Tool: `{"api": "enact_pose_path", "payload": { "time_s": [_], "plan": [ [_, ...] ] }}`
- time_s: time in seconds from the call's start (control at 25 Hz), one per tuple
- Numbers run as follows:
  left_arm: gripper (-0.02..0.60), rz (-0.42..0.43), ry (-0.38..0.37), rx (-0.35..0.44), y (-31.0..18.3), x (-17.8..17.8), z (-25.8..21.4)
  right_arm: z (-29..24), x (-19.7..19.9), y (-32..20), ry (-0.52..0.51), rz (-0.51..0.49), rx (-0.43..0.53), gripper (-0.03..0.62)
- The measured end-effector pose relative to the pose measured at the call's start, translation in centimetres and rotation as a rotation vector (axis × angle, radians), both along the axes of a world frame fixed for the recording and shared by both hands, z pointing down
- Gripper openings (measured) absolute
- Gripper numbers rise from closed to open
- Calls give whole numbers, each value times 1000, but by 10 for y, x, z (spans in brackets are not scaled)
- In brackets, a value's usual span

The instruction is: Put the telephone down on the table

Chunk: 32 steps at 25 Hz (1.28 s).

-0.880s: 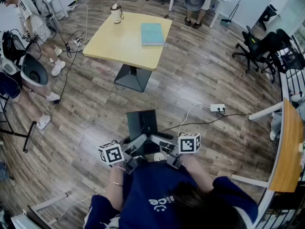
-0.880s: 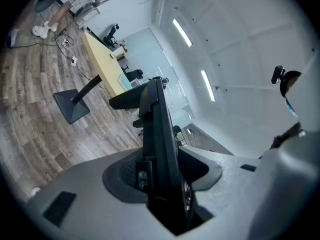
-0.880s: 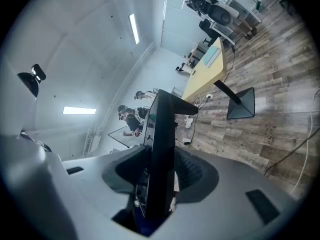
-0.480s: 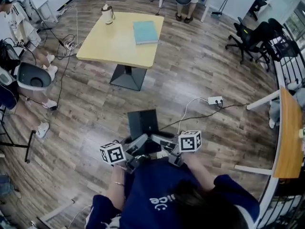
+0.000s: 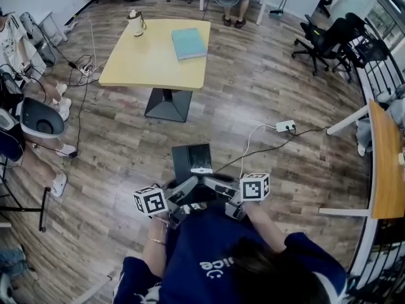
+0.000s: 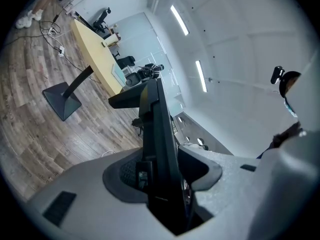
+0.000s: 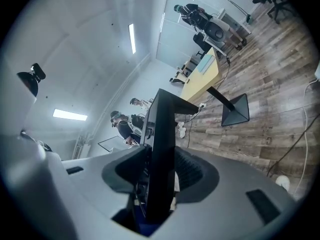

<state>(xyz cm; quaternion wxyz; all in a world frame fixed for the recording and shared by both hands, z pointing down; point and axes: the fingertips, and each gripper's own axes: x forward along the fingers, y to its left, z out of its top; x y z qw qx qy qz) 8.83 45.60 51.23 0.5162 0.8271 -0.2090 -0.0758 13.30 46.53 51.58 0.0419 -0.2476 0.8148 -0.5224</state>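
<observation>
The telephone (image 5: 192, 162) is a flat black unit, held out low in front of me over the wooden floor. My left gripper (image 5: 188, 187) and right gripper (image 5: 214, 183) clamp its near end from either side, each shut on it. In the left gripper view the telephone (image 6: 156, 129) stands edge-on between the jaws of the left gripper (image 6: 162, 170). The right gripper view shows the same black edge (image 7: 164, 134) pinched in the right gripper (image 7: 161, 174). The yellow table (image 5: 149, 62) stands a few steps ahead on a dark pedestal.
On the table lie a teal book (image 5: 188, 43) and a small kettle (image 5: 134, 23). A power strip (image 5: 286, 126) with trailing cable lies on the floor to the right. People (image 5: 25, 106) sit at left, office chairs (image 5: 326, 40) stand at back right, and a wooden counter (image 5: 385, 163) lines the right edge.
Both grippers keep their hold on the telephone, at the same place before my body. The head view has shifted, so the table now sits further left in the picture.
</observation>
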Motion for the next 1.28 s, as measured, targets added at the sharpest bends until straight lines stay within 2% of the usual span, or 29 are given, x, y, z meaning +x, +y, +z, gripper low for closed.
{"api": "enact_pose_path", "payload": {
  "time_s": [0.24,0.52,0.92,1.28],
  "plan": [
    [195,-20,-4,-6,-8,-6,3,4,-5,-9,-4,-12,-2,186],
    [193,-81,-10,-26,-44,-16,12,11,-15,-48,-21,-85,-22,184],
    [193,-199,-11,-40,-141,-11,9,10,-9,-150,-26,-199,-38,184],
    [193,-278,-3,-46,-218,9,12,11,11,-231,-39,-259,-28,184]
  ]
}}
